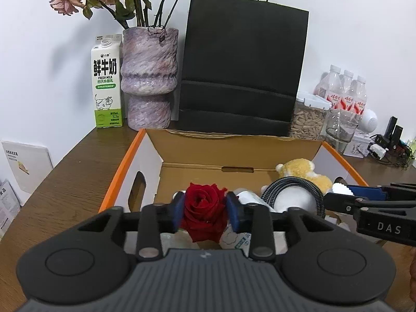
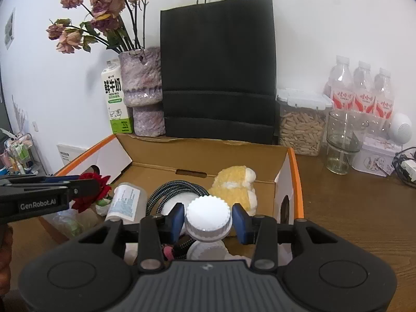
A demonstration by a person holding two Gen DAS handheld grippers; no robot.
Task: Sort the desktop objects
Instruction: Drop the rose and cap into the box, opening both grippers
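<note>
Rose [image 1: 202, 217] sits between our left gripper's [image 1: 204, 208] pads at six o'clock in the box [image 1: 234, 150]; we cannot tell whether they press. Our right gripper [image 2: 209, 219] is spread around the white bottle cap [image 2: 208, 212], with slim gaps.

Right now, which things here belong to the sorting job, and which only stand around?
Part of the job:
- red rose between the left gripper pads
- white-capped bottle between the right gripper pads
- cardboard box
- yellow plush toy and braided cable inside it

Just standing behind:
- milk carton
- vase
- black paper bag
- water bottles
</note>
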